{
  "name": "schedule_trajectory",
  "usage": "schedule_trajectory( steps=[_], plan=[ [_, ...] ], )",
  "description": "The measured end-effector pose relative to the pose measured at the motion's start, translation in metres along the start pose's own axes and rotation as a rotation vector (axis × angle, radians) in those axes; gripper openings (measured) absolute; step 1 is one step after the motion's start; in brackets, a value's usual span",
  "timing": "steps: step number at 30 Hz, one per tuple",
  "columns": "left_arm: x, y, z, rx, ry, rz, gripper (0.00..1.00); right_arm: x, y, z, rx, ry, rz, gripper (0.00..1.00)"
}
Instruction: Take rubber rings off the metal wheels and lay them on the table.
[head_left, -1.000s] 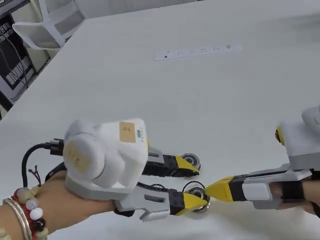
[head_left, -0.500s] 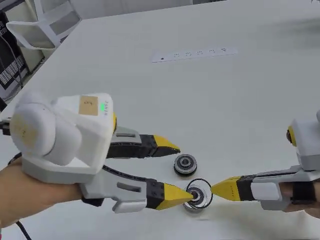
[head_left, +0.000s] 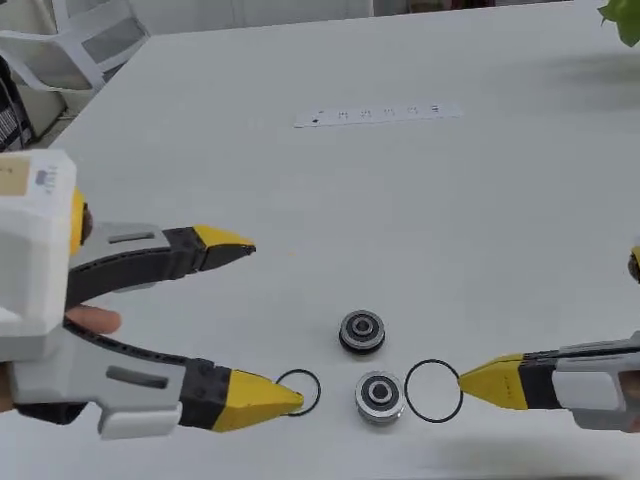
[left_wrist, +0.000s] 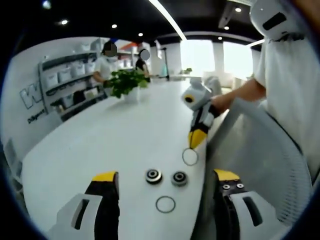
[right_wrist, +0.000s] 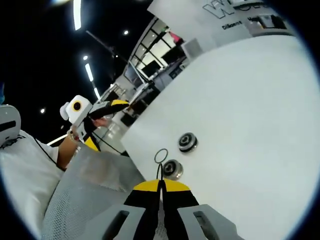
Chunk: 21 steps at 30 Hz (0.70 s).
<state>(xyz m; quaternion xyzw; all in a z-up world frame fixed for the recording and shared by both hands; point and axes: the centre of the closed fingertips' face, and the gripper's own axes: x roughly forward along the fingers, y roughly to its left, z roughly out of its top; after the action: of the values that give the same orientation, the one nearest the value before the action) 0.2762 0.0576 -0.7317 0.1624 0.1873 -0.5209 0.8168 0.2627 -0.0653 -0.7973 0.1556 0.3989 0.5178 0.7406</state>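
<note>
Two rubber rings already lie flat on the table (head_left: 400, 220), one to each side of the front wheel (head_left: 379, 395). Farthest left of that wheel, the left claw (head_left: 275, 322) is spread wide and holds nothing. Its lower yellow tip sits at the edge of the small ring (head_left: 298, 390), which lies just left of the front wheel and apart from it. Just behind the front wheel is the rear wheel (head_left: 362, 331), close but not touching; both rest on their flat faces. Just right of the front wheel lies the large ring (head_left: 433, 390). At its far rim the right claw (head_left: 468, 384) points in with its jaws pressed together. Whether they nip the rubber or only rest against it I cannot tell.

The rings look thin, light and limp, so they will likely sag or twist once lifted, and they offer little height to catch while flat. The best hold is probably a pinch across the band at one point of the rim, with one tip slid inside the loop. Rubber should grip the tips well and may cling on release.

The wheels look like stiff, fairly heavy metal with smooth rims. They would likely skate on the table if nudged, so one needs clamping across its rim while a band is peeled. Whether any band remains in their grooves is too small to tell.
</note>
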Motion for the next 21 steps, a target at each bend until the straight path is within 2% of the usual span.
schedule_trajectory(
  steps=[5, 8, 11, 21],
  plan=[
    [-0.018, 0.008, -0.004, -0.014, -0.003, 0.051, 0.83, -0.007, 0.007, 0.004, -0.035, 0.014, -0.018, 0.0],
    [-0.028, 0.011, -0.009, -0.037, 0.004, 0.075, 0.86, -0.009, 0.015, 0.009, -0.029, 0.013, -0.01, 0.0],
    [-0.033, 0.013, -0.013, -0.037, 0.013, 0.098, 0.91, -0.01, 0.018, 0.012, -0.027, 0.023, -0.023, 0.0],
    [-0.048, 0.009, -0.026, -0.07, 0.027, 0.129, 1.0, -0.016, 0.039, 0.021, -0.074, 0.055, -0.021, 0.0]
  ],
)
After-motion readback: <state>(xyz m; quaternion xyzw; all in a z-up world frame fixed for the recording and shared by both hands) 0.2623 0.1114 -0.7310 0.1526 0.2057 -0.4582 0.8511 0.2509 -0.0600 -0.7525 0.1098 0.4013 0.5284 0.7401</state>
